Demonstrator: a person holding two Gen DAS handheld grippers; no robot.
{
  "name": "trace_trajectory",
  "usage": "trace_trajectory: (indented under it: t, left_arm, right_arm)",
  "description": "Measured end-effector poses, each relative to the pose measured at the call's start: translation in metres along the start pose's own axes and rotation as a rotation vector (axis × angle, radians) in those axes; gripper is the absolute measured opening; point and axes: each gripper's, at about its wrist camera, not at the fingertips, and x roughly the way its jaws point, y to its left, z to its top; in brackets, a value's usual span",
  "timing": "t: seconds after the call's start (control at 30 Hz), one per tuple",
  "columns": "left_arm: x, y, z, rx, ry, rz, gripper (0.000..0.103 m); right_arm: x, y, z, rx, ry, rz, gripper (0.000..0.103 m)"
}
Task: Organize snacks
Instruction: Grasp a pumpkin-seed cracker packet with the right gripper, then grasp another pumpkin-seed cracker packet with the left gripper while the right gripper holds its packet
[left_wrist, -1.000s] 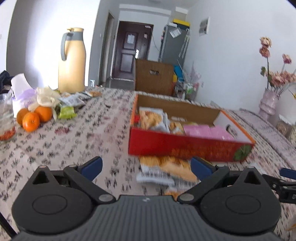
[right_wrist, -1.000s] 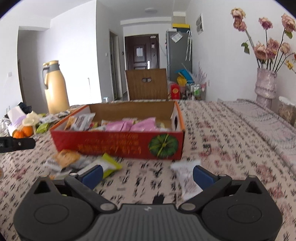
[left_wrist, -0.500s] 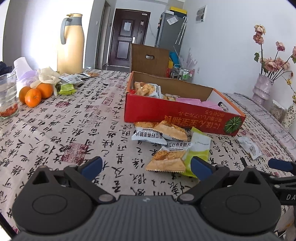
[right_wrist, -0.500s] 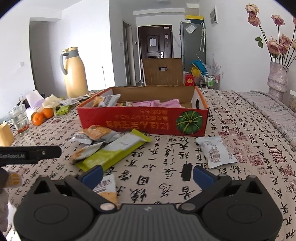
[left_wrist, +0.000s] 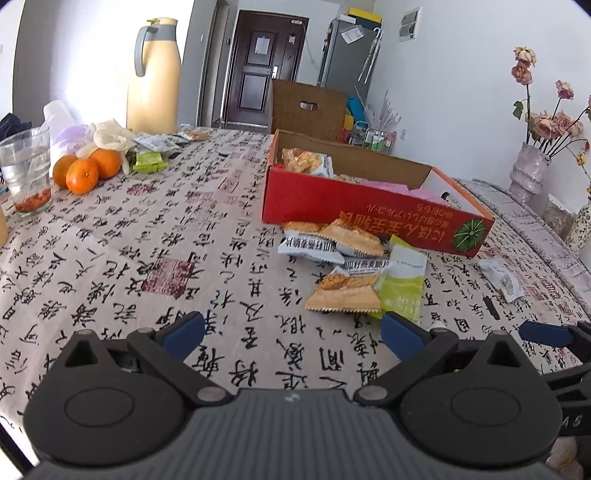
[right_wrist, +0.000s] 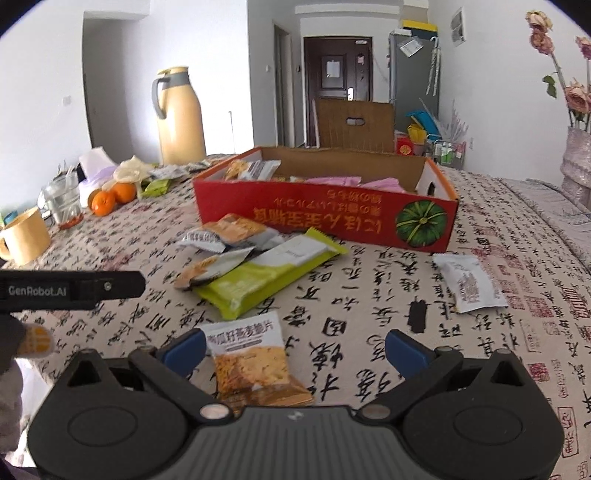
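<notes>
A red cardboard box (left_wrist: 373, 213) (right_wrist: 325, 218) sits mid-table with snack packs and pink packets inside. Loose on the cloth in front of it lie orange-and-white cracker packs (left_wrist: 332, 242) (right_wrist: 225, 234), a green bar wrapper (left_wrist: 402, 286) (right_wrist: 269, 273) and a white sachet (left_wrist: 502, 275) (right_wrist: 469, 282). One cracker pack (right_wrist: 251, 360) lies flat just inside my right gripper (right_wrist: 295, 345), near its left finger. Both the right gripper and my left gripper (left_wrist: 291, 328) stand open above the cloth, holding nothing.
At the far left stand a cream thermos (left_wrist: 155, 77), oranges (left_wrist: 86, 170), a glass (left_wrist: 26, 170), more packets (left_wrist: 149, 160) and a yellow mug (right_wrist: 24, 240). A vase of dried roses (left_wrist: 532, 170) is at the right edge. A brown chair back (right_wrist: 354, 125) rises behind the box.
Both grippers have pulled back and up from the box, so more tablecloth and the loose packs show. A cracker pack has come into view between the right gripper's fingers.
</notes>
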Motion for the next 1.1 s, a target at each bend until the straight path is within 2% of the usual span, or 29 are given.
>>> trace_trajectory:
  t: [0.1, 0.2, 0.33, 0.5, 0.57, 0.8, 0.97, 1.1]
  left_arm:
    - [0.001, 0.001, 0.000, 0.002, 0.005, 0.003, 0.103]
    - [0.003, 0.002, 0.000, 0.001, 0.011, 0.002, 0.103]
    - [0.008, 0.004, -0.002, -0.007, 0.027, 0.001, 0.103]
    - [0.013, 0.004, -0.004, -0.007, 0.041, -0.004, 0.103]
    - [0.015, 0.003, -0.004, -0.004, 0.043, -0.006, 0.103]
    - [0.017, 0.002, -0.003, -0.005, 0.041, -0.008, 0.103]
    - [0.020, 0.002, 0.003, -0.007, 0.037, -0.004, 0.103]
    - [0.026, -0.003, 0.008, 0.009, 0.043, -0.003, 0.103]
  right_arm:
    - [0.007, 0.006, -0.003, -0.021, 0.023, 0.003, 0.101]
    - [0.013, 0.007, -0.004, -0.016, 0.043, 0.002, 0.092]
    - [0.020, 0.009, -0.006, -0.020, 0.060, 0.015, 0.066]
    - [0.020, 0.011, -0.006, -0.043, 0.056, 0.021, 0.058]
    - [0.019, 0.011, -0.005, -0.045, 0.051, 0.028, 0.042]
    - [0.015, -0.001, -0.003, -0.006, 0.014, 0.032, 0.040]
    - [0.009, -0.020, 0.006, 0.038, -0.059, -0.003, 0.040]
    - [0.011, -0.036, 0.008, 0.069, -0.070, -0.030, 0.040]
